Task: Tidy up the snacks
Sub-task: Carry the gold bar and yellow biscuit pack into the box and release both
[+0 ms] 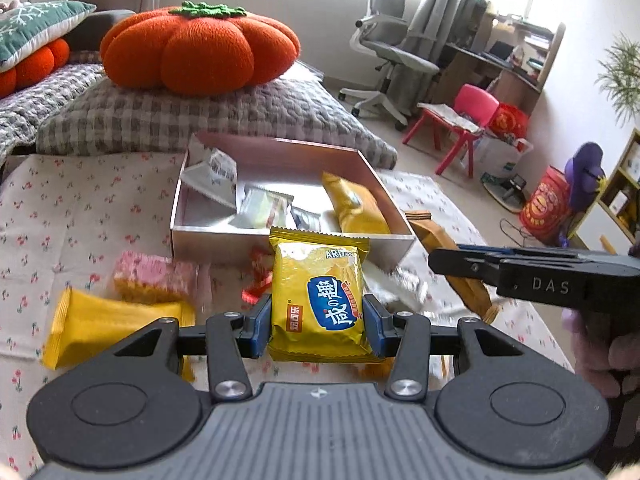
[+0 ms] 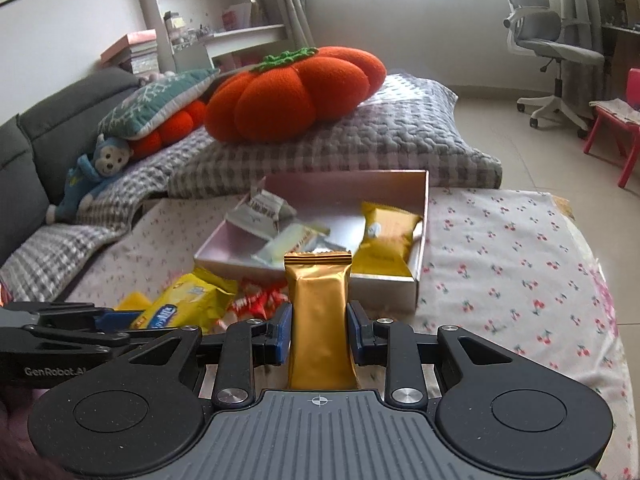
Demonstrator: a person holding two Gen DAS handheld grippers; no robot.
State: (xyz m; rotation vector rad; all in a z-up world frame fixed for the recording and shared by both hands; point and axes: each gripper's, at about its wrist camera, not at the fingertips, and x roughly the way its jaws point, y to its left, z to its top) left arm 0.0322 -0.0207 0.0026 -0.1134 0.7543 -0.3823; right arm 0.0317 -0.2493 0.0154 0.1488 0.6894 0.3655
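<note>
Clamping a yellow cracker packet (image 1: 318, 300) upright between its blue pads, the left gripper (image 1: 318, 320) stands nearly closed on the packet's lower half, above the cherry-print cloth (image 1: 80, 208) that covers the tabletop. The right gripper (image 2: 319, 334) is likewise almost closed, pinching a gold wrapped bar (image 2: 318, 320) that stands upright between its pads, crimped end up. In the left wrist view the right gripper reaches in from the right edge with the gold bar hanging tilted from it; in the right wrist view the left gripper shows at the left edge with the cracker packet in it.

Just beyond the left gripper, loose snacks lie on the cloth: a yellow pack (image 1: 104, 328) at the left, a pink and yellow wafer pack (image 1: 152, 276) beside it, and red wrapped sweets (image 2: 256, 302) in front of the box, all blurred.

Behind them sits an open pink box (image 1: 288, 240), shallow and rectangular, resting on the cloth. Inside it lie a yellow pouch (image 1: 356, 204) against the right wall, a grey-white wrapper (image 1: 212, 172) in the far left corner, and a few pale small packs (image 1: 264, 208) in the middle.

Past the box a grey checked quilt (image 1: 180, 116) is folded on a sofa, with an orange pumpkin cushion (image 1: 200, 48) on top of it. Farther off stand a grey office chair (image 1: 392, 52) and a pink child's chair (image 1: 468, 120) on the tiled floor.
</note>
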